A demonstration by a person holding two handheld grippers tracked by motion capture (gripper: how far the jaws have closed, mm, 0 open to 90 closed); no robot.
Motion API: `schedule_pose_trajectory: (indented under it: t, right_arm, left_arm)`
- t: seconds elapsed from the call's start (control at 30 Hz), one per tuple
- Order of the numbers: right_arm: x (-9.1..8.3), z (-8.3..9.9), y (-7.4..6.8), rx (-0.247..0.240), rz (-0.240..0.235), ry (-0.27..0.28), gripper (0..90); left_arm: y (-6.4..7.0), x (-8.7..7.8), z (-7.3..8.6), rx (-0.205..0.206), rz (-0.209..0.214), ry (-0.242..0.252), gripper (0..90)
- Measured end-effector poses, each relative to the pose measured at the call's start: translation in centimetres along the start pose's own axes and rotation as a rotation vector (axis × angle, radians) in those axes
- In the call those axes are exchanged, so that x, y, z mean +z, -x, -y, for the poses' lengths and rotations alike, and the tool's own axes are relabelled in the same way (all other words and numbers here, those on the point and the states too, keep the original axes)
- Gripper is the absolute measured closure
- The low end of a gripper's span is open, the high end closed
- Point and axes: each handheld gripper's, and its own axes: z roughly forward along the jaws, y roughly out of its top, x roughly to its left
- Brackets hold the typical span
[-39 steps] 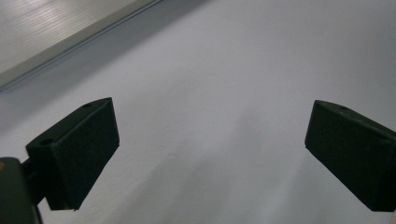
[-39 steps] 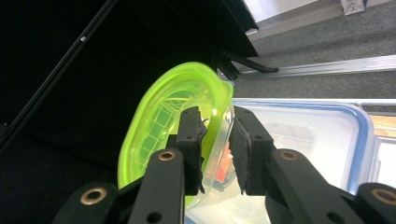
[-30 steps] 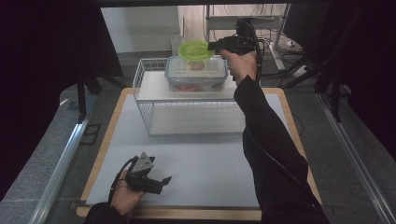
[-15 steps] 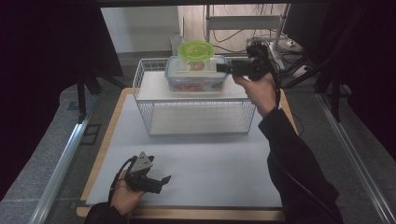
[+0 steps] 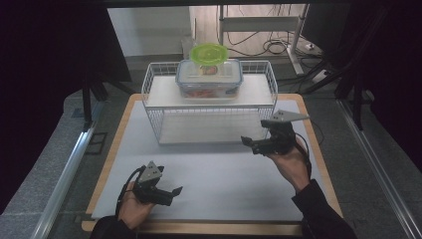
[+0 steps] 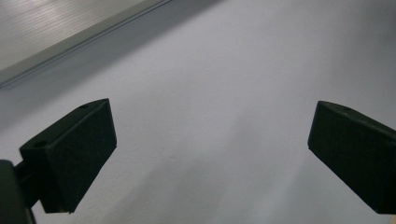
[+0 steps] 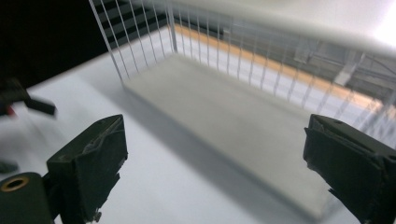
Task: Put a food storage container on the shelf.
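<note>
Having left the container (image 5: 209, 78), right gripper (image 5: 254, 144) now open beside rack (image 5: 209, 117).

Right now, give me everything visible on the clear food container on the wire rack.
The clear food container is a rounded-rectangle plastic box with a blue-trimmed lid closed on it. Reddish and pale contents show through its walls, too small to identify. It sits upright on the white shelf atop the white wire rack, at the table's far side. A lime-green round lid stands right behind or on it. Neither hand-held gripper touches it.
</note>
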Motion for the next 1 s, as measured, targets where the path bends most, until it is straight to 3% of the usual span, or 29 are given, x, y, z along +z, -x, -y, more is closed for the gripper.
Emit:
schedule_pose_trajectory:
  t: [0.17, 0.4, 0.63, 0.77, 0.8, 1.0]
  right_arm:
    - [-0.5, 4.5, -0.1, 0.005, 0.025, -0.029, 4.8]
    - [-0.5, 8.2, -0.4, -0.023, 0.035, -0.086, 4.0]
    - [-0.3, 10.4, -0.7, -0.017, 0.044, -0.136, 3.5]
    - [-0.1, 12.0, -1.0, -0.021, 0.041, -0.188, 3.5]
    - [0.2, 12.8, -1.0, -0.030, 0.043, -0.236, 3.5]
    - [0.5, 13.0, -1.0, -0.035, 0.054, -0.258, 3.5]
  left_arm:
    - [-0.1, -0.1, 0.0, 0.005, -0.009, 0.008, 1.4]
    - [0.0, 0.0, 0.0, 0.011, -0.021, 0.001, 1.5]
    - [0.1, 0.1, 0.1, 0.020, -0.017, -0.010, 1.8]
    - [0.3, 0.3, 0.1, 0.035, -0.021, -0.028, 3.3]
    - [0.3, 0.3, 0.1, 0.037, -0.023, -0.029, 3.3]
    - [0.1, 0.1, 0.0, 0.028, -0.033, -0.020, 3.4]
